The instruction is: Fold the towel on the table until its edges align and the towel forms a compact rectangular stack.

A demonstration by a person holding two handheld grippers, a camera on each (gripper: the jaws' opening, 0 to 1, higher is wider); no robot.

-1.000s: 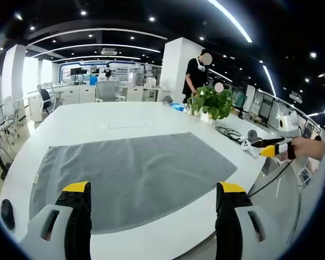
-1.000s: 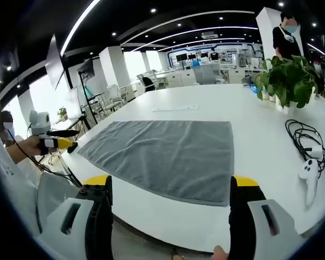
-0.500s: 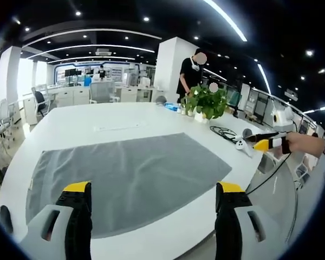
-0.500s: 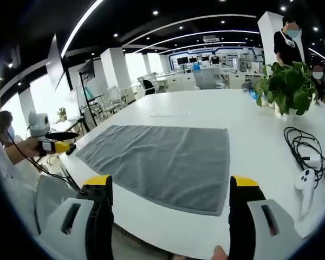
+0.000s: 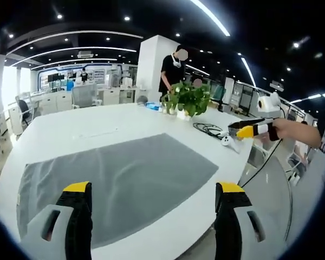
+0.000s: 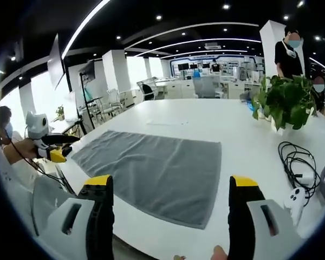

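The grey towel [image 5: 116,187] lies spread flat on the white table [image 5: 70,127], one layer, near the front edge, not yet folded. It looks soft and light, a limp terry cloth that will sag and drag when lifted, so I'd say pinch it at the two near corners, close to the hem, and carry them over together. From the other side the towel [image 6: 151,170] shows faint wrinkles and straight edges. The left gripper [image 5: 151,216] hangs short of the table with jaws wide apart, holding nothing; the right gripper [image 6: 170,214] is likewise spread wide and empty. Off to the side sit a potted plant [image 6: 284,103], a coiled black cable [image 6: 298,162] and a white controller [image 6: 293,201].
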